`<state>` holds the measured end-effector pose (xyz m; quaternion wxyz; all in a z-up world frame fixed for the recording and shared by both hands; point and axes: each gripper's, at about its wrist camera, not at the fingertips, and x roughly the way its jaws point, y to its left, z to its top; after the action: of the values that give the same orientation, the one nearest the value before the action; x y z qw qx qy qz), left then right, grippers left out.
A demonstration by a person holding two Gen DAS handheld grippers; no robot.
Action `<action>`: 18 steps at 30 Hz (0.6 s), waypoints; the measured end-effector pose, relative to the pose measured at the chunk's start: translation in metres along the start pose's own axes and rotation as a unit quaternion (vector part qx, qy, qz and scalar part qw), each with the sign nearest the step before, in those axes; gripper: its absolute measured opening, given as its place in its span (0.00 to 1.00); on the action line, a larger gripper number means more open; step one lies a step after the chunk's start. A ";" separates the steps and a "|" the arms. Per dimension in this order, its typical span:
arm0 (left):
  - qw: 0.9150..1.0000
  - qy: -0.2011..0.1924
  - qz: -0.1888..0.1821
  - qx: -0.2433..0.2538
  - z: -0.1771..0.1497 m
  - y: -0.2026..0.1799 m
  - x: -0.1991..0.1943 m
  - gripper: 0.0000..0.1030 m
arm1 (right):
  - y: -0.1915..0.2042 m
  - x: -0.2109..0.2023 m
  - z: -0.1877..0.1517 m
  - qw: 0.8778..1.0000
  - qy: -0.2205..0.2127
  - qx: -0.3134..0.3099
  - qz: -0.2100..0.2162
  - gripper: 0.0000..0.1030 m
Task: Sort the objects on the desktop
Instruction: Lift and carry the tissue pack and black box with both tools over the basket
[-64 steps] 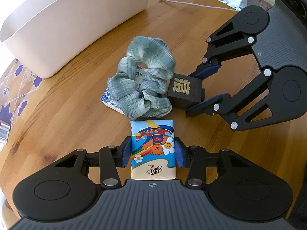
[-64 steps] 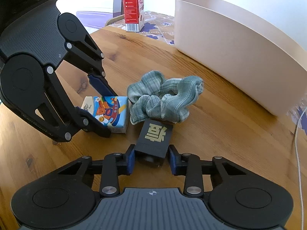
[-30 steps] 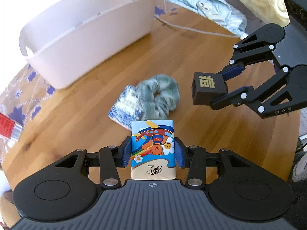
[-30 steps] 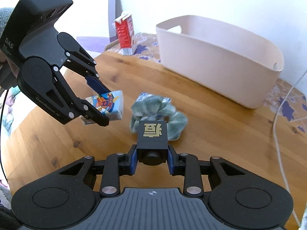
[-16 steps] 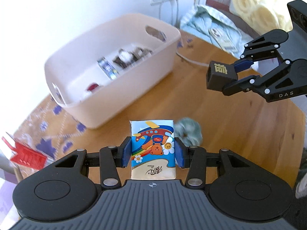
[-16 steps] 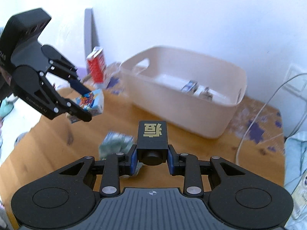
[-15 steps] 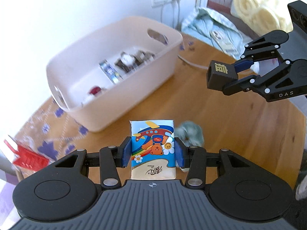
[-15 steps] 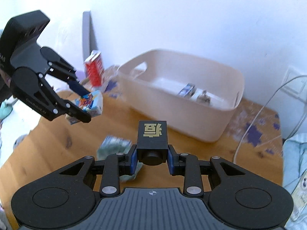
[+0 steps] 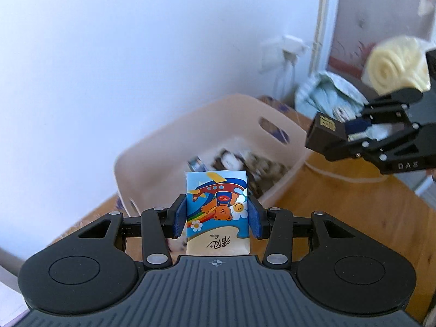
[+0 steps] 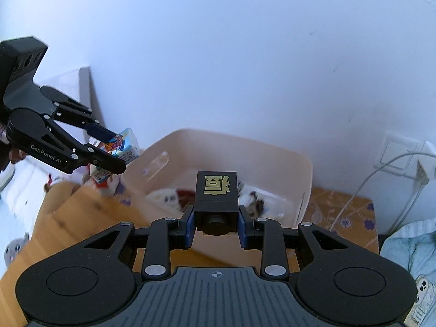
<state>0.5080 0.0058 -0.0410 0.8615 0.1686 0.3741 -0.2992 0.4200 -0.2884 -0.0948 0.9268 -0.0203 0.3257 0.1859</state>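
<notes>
**Two grippers, two items, one bin**

The left gripper (image 9: 217, 219) pinches one cartoon-printed tissue pack (image 9: 217, 212) at centre frame, above the near rim of the single beige bin (image 9: 152, 150); the right gripper (image 10: 217, 230) clamps one black cube (image 10: 216, 190) with a gold character, centre frame, over the bin's blurred contents; one wooden table (image 9: 340, 204) lies beneath.

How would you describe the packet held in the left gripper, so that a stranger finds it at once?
Start from the big beige plastic bin by the white wall. In front of it, in the left wrist view, the left gripper clamps a small tissue packet between its blue pads. Its bright cartoon print, a bear under a rainbow and an aeroplane, sets it apart from the plain black cube in the right gripper.
</notes>
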 end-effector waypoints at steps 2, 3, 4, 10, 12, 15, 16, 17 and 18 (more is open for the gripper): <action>1.000 -0.005 0.007 -0.011 0.007 0.007 0.004 0.45 | -0.006 0.005 0.007 1.000 -0.006 0.009 -0.003 0.28; 1.000 -0.006 0.011 -0.016 0.010 0.010 0.007 0.45 | -0.009 0.009 0.011 1.000 -0.007 0.013 -0.006 0.28; 1.000 -0.006 0.015 -0.020 0.013 0.012 0.010 0.45 | -0.012 0.012 0.014 1.000 -0.009 0.014 -0.009 0.28; 0.999 0.003 0.029 -0.041 0.021 0.020 0.038 0.45 | -0.025 0.043 0.026 0.999 0.002 0.017 -0.030 0.28; 0.998 0.010 0.027 -0.052 0.023 0.021 0.048 0.45 | -0.029 0.054 0.028 0.999 0.007 0.023 -0.036 0.28; 0.997 0.026 0.031 -0.062 0.024 0.022 0.064 0.45 | -0.035 0.068 0.031 0.998 0.013 0.033 -0.045 0.28; 0.997 0.031 0.033 -0.065 0.024 0.022 0.069 0.45 | -0.036 0.073 0.031 0.998 0.016 0.036 -0.047 0.28; 0.996 0.037 0.037 -0.070 0.023 0.023 0.075 0.45 | -0.038 0.077 0.031 0.998 0.019 0.039 -0.050 0.28; 0.995 0.042 0.041 -0.075 0.022 0.024 0.080 0.45 | -0.039 0.082 0.031 0.997 0.022 0.041 -0.054 0.28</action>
<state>0.5787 -0.0181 -0.0842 0.8670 0.1308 0.4238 -0.2270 0.5119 -0.2928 -0.1240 0.9280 -0.0042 0.3522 0.1219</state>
